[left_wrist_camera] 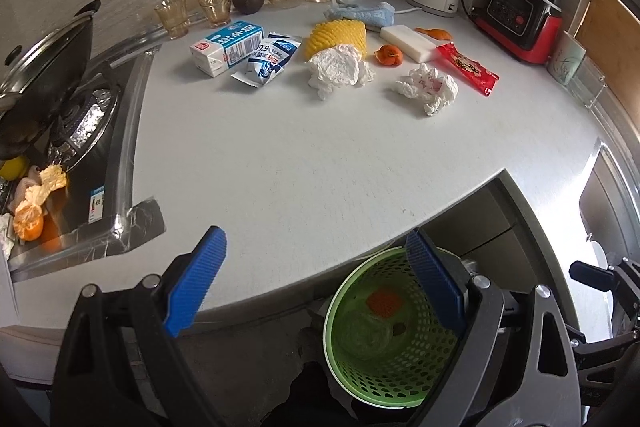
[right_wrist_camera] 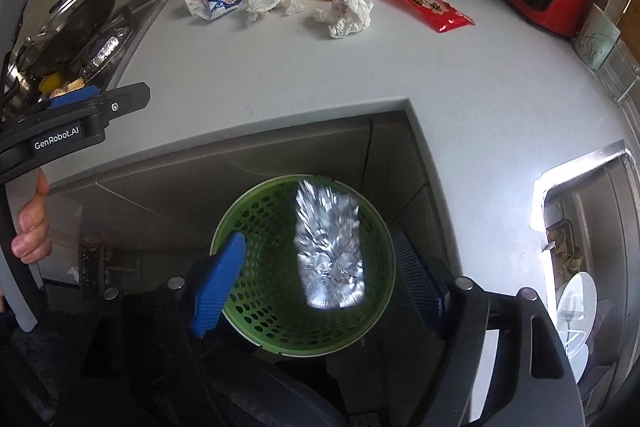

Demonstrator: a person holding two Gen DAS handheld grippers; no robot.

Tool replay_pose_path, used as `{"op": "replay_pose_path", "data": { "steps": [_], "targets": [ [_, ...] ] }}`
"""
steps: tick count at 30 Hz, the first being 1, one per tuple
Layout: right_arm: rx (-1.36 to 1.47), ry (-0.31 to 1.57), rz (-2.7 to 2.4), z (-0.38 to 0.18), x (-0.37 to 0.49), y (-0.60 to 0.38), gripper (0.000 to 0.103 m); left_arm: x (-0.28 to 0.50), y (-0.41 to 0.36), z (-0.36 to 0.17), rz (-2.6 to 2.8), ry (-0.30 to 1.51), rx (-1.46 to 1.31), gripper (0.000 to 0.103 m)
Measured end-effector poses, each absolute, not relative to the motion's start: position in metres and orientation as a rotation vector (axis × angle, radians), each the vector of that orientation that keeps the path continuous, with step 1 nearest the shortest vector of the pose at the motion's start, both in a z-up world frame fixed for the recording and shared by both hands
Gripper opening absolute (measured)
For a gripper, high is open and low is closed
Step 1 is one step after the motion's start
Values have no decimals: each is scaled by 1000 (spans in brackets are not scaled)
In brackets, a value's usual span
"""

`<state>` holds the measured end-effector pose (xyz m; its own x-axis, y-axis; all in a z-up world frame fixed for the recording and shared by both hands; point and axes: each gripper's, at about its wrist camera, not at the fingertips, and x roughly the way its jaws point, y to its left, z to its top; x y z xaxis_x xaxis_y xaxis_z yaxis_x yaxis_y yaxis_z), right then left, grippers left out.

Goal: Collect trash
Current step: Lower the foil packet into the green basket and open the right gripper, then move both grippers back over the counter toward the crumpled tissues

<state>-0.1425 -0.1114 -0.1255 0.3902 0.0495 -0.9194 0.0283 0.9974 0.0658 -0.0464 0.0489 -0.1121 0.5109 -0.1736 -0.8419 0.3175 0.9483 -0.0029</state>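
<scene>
On the stove at far left, a lidded dark wok (left_wrist_camera: 44,67) sits over the burner, with loose orange peel (left_wrist_camera: 30,219) lying below it. Along the back of the white kitchen countertop (left_wrist_camera: 300,155), left to right: a blue-and-white milk carton (left_wrist_camera: 226,47), a blue-and-white torn sachet (left_wrist_camera: 268,61), a yellow foam fruit net (left_wrist_camera: 336,37), a crumpled white tissue (left_wrist_camera: 340,69), a curl of orange peel (left_wrist_camera: 387,55), a second crumpled tissue (left_wrist_camera: 430,87) and a red snack wrapper (left_wrist_camera: 468,67). The left gripper (left_wrist_camera: 320,279) hangs over the counter's front edge, blue pads wide apart, nothing between them. Below the counter stands a round green perforated plastic basket (right_wrist_camera: 260,307). Over it, the right gripper (right_wrist_camera: 320,287) has its fingers spread, and a blurred crumpled silver foil piece (right_wrist_camera: 328,247) lies between them above the basket's mouth, touching neither pad.
</scene>
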Motion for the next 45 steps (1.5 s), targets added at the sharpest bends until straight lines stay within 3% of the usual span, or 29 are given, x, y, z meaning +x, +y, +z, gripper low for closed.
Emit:
{"op": "replay_pose_path", "data": {
  "steps": [12,19,31,45],
  "targets": [
    [82,1170,-28,-124,-116,-104,85,-22,57,-114,-331,1001,159,88],
    [88,1156,-73,-121,-101,-100,94,-4,65,-114,-362,995,159,88],
    [144,1126,-165,-120,-62,-99,95,41,75,-120,-440,996,177,88],
    [136,1106,-166,-122,20,-141,95,94,25,-126,-507,996,107,88]
  ]
}}
